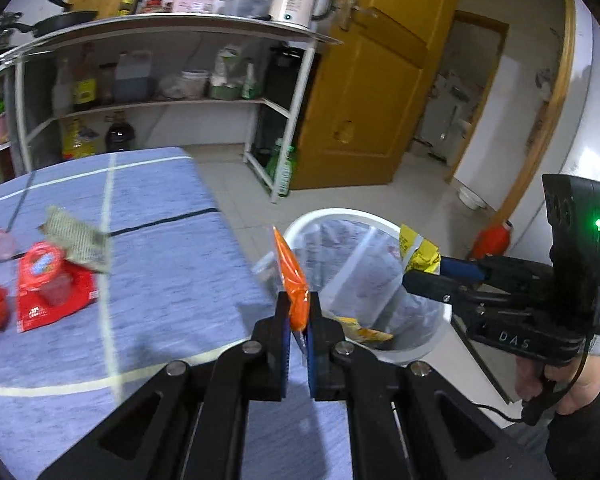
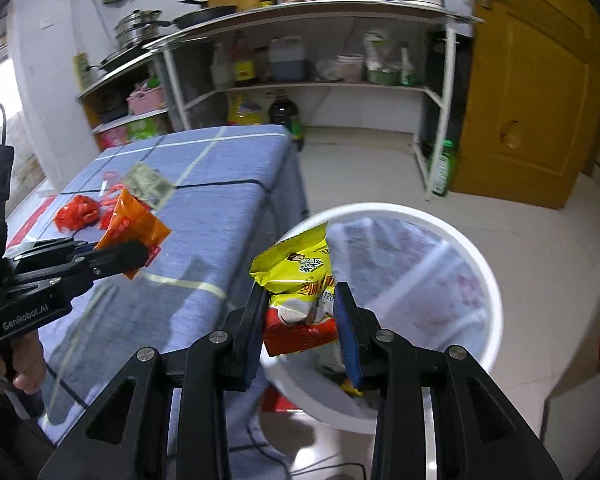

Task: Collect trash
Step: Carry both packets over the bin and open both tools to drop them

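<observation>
My left gripper is shut on an orange snack wrapper, held over the table's right edge beside the white trash bin. From the right wrist view the same wrapper sticks up out of the left gripper. My right gripper is shut on a yellow and red snack bag, held over the bin's near left rim; in the left wrist view that bag hangs over the bin's right rim. More trash lies on the table: a red packet, a grey-green wrapper, crumpled red plastic.
The table has a blue checked cloth. The bin is lined with a clear bag and holds some wrappers. A white shelf rack with bottles and an open yellow door stand behind. A person's hand holds the right gripper's handle.
</observation>
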Motion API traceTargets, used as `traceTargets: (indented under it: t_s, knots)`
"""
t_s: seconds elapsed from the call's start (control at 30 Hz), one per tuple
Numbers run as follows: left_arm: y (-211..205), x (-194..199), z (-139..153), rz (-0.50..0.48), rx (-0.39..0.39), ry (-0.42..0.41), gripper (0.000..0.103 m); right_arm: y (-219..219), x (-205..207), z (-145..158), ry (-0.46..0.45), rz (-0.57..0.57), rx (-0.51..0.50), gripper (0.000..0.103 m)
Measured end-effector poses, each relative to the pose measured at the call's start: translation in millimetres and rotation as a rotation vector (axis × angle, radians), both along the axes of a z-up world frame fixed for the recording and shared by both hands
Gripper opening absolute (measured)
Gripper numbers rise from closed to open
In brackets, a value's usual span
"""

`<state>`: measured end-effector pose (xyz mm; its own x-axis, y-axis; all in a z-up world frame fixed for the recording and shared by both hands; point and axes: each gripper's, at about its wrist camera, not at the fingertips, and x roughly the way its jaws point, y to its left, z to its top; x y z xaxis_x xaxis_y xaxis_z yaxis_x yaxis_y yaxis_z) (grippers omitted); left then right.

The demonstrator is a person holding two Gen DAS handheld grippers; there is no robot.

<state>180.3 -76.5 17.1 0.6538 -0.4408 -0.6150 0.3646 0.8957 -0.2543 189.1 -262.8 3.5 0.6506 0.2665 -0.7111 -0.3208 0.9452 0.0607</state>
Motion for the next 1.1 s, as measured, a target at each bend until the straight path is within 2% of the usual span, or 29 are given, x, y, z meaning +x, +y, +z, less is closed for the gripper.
traceTargets:
  t_s: [0.4, 0.7, 0.77, 0.87, 0.93, 0.97, 1.1]
  knots:
    - [-62.7, 24.8, -8.7, -0.066, -0.022, 0.034, 0.008, -48.7, 3.6, -11.5, 0.030, -0.116, 0.003, 0.034]
    - [-83.5, 39.7, -24.2, -0.075, -0.006, 0.074, 0.011, -64.3, 12.8, -25.3, 0.068, -0.160, 0.004, 0.035]
    - [-84.9, 43.1, -27.3, -0.073, -0.002, 0.083, 0.014, -64.3, 14.3, -26.6, 0.074, -0.164, -0.001, 0.035]
    - [-85.5, 46.0, -31.5, -0.065, 0.000, 0.099, 0.025, -63.8, 16.5, -30.8, 0.087, -0.169, -0.015, 0.035]
    - [-85.6, 47.2, -34.1, -0.057, 0.003, 0.108, 0.039, -62.8, 17.6, -34.0, 0.095, -0.174, -0.031, 0.036]
    - [-84.9, 48.4, -34.9, -0.052, 0.003, 0.112, 0.041, -62.7, 18.0, -35.2, 0.096, -0.178, -0.039, 0.036]
    - [-80.0, 50.6, -35.5, -0.041, -0.008, 0.120, 0.042, -65.8, 17.9, -35.7, 0.090, -0.195, -0.039, 0.036]
